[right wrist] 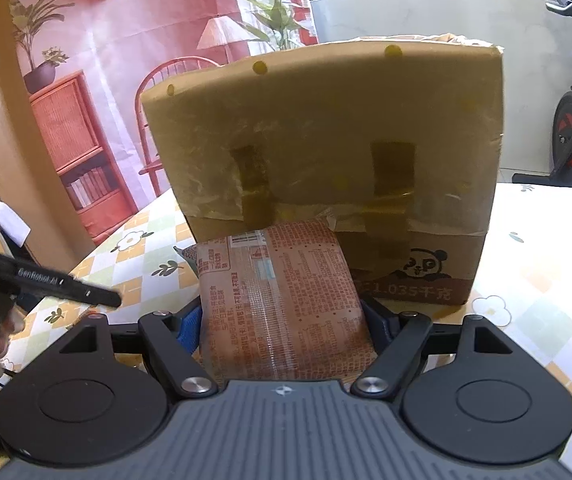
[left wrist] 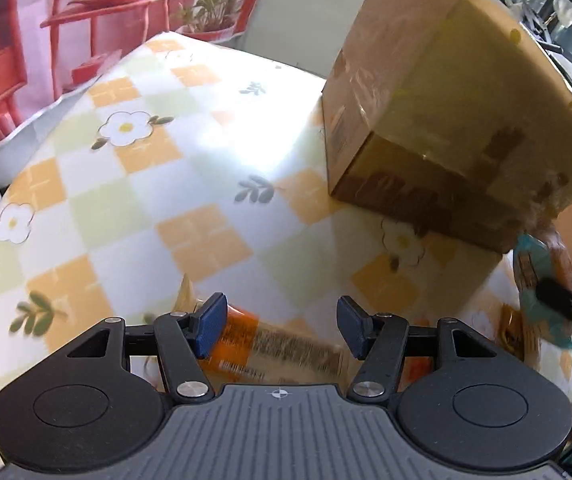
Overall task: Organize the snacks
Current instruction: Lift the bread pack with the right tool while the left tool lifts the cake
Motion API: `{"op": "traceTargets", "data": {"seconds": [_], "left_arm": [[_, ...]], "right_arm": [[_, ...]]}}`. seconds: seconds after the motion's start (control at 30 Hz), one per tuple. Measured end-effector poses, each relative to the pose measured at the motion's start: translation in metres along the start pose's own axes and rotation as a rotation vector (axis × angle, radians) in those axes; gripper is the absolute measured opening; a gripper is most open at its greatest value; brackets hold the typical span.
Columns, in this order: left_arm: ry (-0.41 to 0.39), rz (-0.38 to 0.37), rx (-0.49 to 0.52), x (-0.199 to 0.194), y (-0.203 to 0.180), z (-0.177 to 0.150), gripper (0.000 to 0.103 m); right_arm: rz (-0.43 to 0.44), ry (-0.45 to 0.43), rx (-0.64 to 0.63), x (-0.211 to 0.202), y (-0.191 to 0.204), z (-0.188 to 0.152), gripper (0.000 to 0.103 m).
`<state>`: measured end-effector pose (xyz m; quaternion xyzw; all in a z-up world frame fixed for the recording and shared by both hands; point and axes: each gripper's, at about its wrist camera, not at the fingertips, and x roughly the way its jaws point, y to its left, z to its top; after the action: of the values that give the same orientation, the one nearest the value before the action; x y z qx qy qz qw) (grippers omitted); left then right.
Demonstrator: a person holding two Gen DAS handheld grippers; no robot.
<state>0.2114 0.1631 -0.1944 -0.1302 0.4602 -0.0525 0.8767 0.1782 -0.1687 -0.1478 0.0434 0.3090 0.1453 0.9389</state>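
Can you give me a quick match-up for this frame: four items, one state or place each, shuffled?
Items:
1. left gripper
2. right gripper
3. cardboard box
4. tablecloth

States:
A. stands on the table, taped, panda print low on its side
B. jaws apart above an orange packet, not gripping it
C. checked in orange, green and white, with daisies
D. shut on an orange snack pack printed with text

Pairs: 1-B, 2-D, 3-A, 4-C
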Motion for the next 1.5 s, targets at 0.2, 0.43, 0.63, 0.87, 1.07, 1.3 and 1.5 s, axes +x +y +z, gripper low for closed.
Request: {"op": "traceTargets", "data": {"seconds": [0.2, 0.43, 0.63, 0.87, 1.07, 1.3, 1.5], "left_arm": [[0.053, 0.016, -0.145, -0.012, 0.01, -0.003, 0.067], [0.108, 0.005, -0.248, -0.012, 0.014, 0.0, 0.069], [0.165, -0.002, -0.323, -0.01, 0.018, -0.003, 0.069], [0.153, 0.031, -0.422, 0.011, 0.027, -0.004, 0.068], [0.095, 0.029, -0.301, 0.034, 0.013, 0.017, 0.07], [0.034, 0.117, 0.037, 0.058, -0.041, 0.018, 0.065], [0.0, 0.174, 0.225, 0.066, -0.064, 0.008, 0.042]], "right_arm": [[0.024, 0.013, -0.004, 0.007, 0.003, -0.002, 0.078], [0.031, 0.009, 0.004, 0.006, 0.002, -0.003, 0.078], [0.026, 0.001, 0.003, 0.002, 0.001, -0.003, 0.078], [0.031, 0.018, 0.006, 0.007, 0.003, -0.003, 0.078], [0.037, 0.013, -0.008, 0.004, 0.004, -0.003, 0.078], [0.024, 0.011, 0.005, 0.002, 0.003, -0.003, 0.078], [0.012, 0.009, 0.016, 0.001, 0.001, -0.003, 0.078]]}}
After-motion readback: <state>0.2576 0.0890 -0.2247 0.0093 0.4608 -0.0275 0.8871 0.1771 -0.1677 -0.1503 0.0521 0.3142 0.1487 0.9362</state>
